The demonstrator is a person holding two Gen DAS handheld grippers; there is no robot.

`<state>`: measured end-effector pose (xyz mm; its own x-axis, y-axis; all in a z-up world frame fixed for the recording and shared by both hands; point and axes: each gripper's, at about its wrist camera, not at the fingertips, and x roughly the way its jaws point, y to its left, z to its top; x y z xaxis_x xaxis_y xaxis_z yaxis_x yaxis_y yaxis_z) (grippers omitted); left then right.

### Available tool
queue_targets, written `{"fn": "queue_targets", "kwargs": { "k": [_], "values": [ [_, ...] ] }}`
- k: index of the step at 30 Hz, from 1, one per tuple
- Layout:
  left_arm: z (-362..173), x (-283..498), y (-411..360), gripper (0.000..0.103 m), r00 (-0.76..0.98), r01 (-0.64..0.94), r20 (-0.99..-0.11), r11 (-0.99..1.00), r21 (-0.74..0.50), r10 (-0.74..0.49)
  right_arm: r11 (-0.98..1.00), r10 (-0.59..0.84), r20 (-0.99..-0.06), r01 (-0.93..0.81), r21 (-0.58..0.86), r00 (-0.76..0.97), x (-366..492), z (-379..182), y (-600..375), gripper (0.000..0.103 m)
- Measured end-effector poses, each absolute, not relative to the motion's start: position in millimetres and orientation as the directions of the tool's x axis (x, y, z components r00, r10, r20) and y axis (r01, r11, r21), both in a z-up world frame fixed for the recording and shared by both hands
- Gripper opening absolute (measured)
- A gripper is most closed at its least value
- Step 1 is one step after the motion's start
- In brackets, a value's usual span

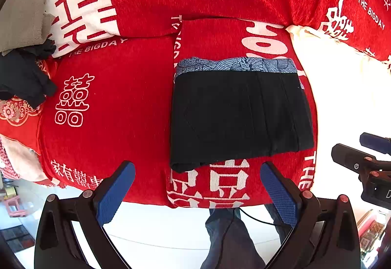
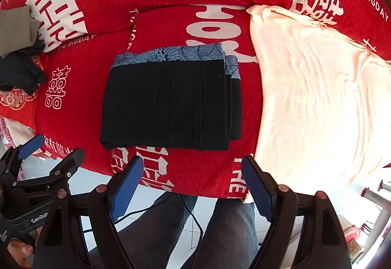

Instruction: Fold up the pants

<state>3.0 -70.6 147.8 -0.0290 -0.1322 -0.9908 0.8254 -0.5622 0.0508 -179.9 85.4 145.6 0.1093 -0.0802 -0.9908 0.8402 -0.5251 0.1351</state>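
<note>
both grippers, left (image 1: 197, 189) & right (image 2: 192, 186), hang w/ jaws spread wide, holding nothing, just short of the pants (image 2: 168, 102), which lie folded in a black stack on the red blanket (image 2: 80, 127), blue patterned lining showing at far edge.

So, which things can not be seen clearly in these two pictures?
- Underside and inner layers of the folded black pants: hidden by the top layer, both views.
- Blue patterned cloth beneath them: mostly covered, so its kind is unclear.
- Dark crumpled garment: cut by the left edge.
- Cream sheet: overexposed in the left wrist view.
</note>
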Motion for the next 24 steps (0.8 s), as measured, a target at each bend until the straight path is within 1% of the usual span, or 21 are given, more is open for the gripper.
{"fn": "queue_targets", "kwargs": {
  "k": [24],
  "values": [
    [143.7,3.5,-66.6,0.103,-0.02,0.835,-0.992,-0.548,0.052,-0.125,-0.515,-0.074,-0.992,0.848,0.129,0.106,-177.6,143.2,87.6,0.085]
  ]
}}
